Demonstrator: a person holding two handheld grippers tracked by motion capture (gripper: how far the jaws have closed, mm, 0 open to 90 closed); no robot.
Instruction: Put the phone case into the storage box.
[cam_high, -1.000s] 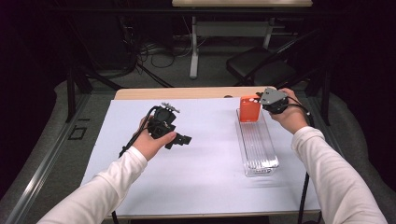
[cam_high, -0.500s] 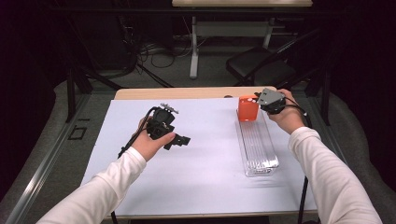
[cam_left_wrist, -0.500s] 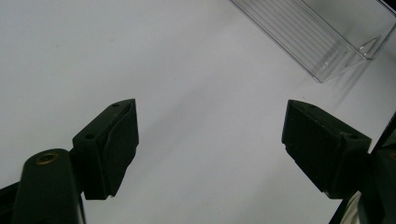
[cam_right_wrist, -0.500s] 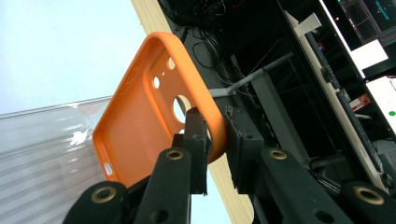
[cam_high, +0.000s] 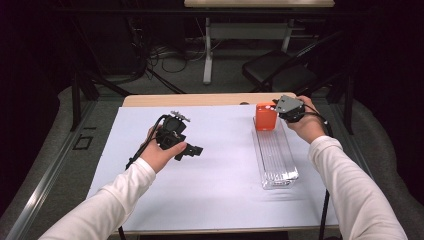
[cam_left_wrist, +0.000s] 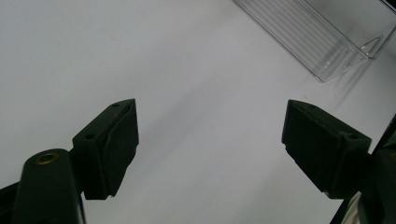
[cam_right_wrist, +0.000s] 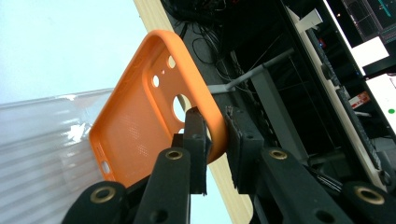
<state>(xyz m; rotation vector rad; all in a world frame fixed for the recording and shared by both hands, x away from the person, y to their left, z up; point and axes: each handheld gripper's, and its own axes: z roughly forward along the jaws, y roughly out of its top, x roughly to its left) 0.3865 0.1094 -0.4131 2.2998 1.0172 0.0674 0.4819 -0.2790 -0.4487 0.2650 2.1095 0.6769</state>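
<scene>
An orange phone case (cam_high: 266, 116) (cam_right_wrist: 140, 112) hangs upright over the far end of a clear ridged tray (cam_high: 275, 155) (cam_right_wrist: 42, 154). My right gripper (cam_high: 280, 111) (cam_right_wrist: 215, 140) is shut on the case's rim, one jaw inside the shell and one outside. At the left of the white table my left gripper (cam_high: 196, 149) (cam_left_wrist: 210, 144) is held just above the surface, open, with nothing between its jaws. The near corner of the clear tray (cam_left_wrist: 322, 42) lies ahead of it.
The white table top (cam_high: 210, 175) ends in a wooden strip (cam_high: 200, 100) at the far edge. Beyond stand a black chair (cam_high: 280, 75), a desk leg and cables on the floor. A cable (cam_high: 142, 150) trails from the left gripper.
My right gripper has lifted the orange case slightly and shifted it a little toward the far end of the tray. The left gripper has stayed put.
</scene>
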